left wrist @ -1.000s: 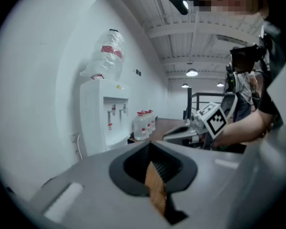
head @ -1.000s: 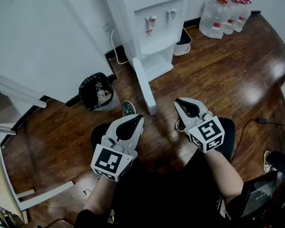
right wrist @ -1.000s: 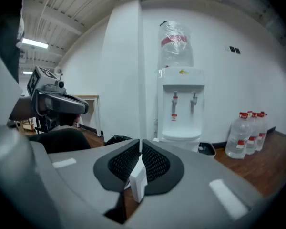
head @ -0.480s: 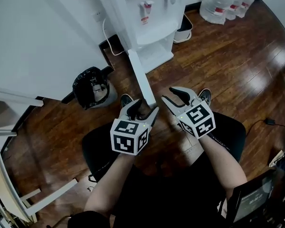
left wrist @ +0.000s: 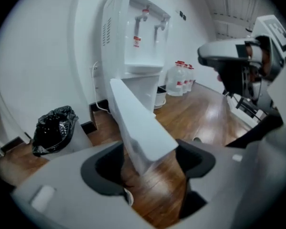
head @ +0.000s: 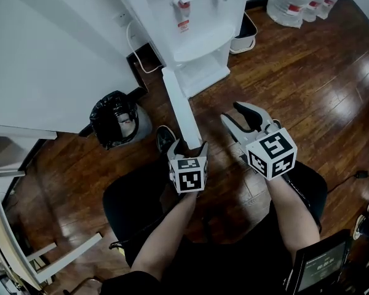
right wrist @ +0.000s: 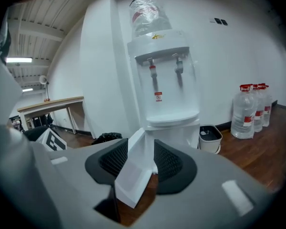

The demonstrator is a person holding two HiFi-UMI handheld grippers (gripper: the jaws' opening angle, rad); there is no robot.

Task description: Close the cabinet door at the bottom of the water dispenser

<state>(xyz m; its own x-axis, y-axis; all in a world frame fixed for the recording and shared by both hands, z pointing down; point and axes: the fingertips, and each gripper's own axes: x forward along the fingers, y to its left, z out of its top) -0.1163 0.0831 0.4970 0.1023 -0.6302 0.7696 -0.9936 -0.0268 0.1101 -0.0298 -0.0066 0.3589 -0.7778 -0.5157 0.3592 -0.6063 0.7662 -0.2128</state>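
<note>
Plainly, the floor gives most of the room here: bare boards lie open to the right of the dispenser, which stands backed against the wall. Its bottom cabinet door is swung fully out, edge-on toward the person, so the cabinet is not yet shut. It looks hinged at the left corner, so it would have to sweep to the right, and nothing lies in that arc except the right gripper itself. On the other side, a black-bagged bin sits near the wall, well clear of the swing.

The left gripper is low at the door's free end. Its jaws have just been opening and now stand wide, with the door's outer corner lying between them. The pads do not seem to press on it. That place probably suits a push or a light pinch where leverage is greatest. The right gripper hangs just right of the door and apart from it. Its jaws have also just been opening and are spread on nothing. It will likely need to move aside or help push.
</note>
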